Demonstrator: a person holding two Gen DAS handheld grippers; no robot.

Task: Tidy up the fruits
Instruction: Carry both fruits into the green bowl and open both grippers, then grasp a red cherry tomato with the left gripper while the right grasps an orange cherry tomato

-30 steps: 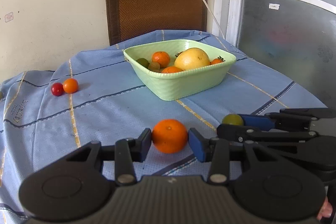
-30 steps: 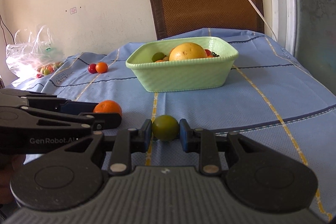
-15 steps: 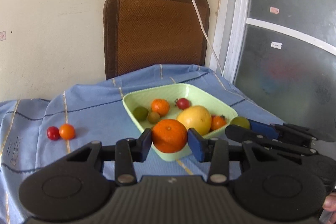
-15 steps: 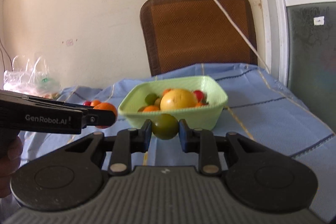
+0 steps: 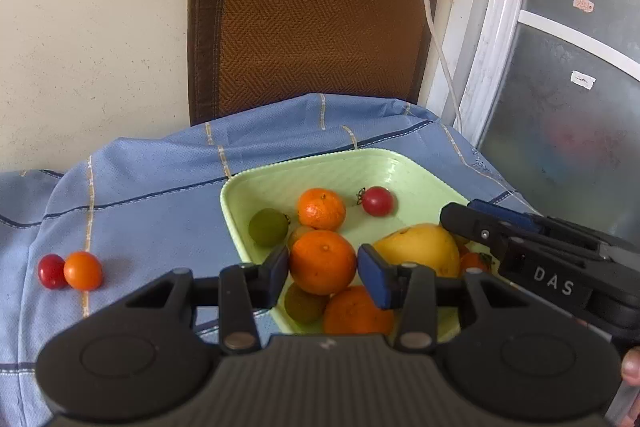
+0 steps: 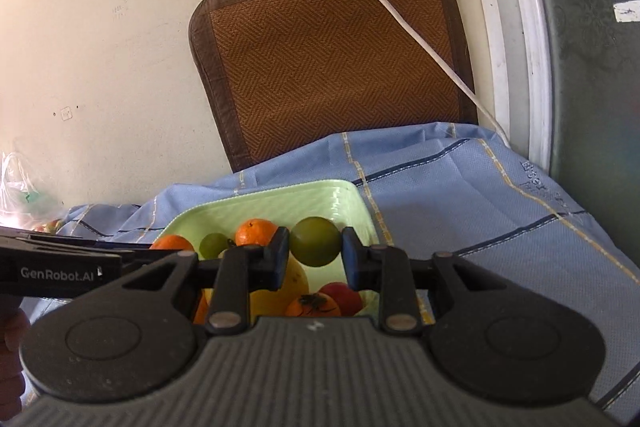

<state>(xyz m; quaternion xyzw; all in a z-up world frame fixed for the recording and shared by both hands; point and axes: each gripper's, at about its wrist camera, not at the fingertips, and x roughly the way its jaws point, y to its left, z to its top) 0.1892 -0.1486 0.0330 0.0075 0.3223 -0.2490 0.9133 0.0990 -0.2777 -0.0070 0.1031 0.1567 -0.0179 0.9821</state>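
Left gripper clamps an orange, right gripper a green fruit, both over the bowl; lower before releasing, avoiding piled fruit.

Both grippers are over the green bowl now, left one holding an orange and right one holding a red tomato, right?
Not quite. The right gripper holds a green fruit, not a red tomato; the right wrist view shows it. The rest stands: the left gripper holds an orange, both over the green bowl.
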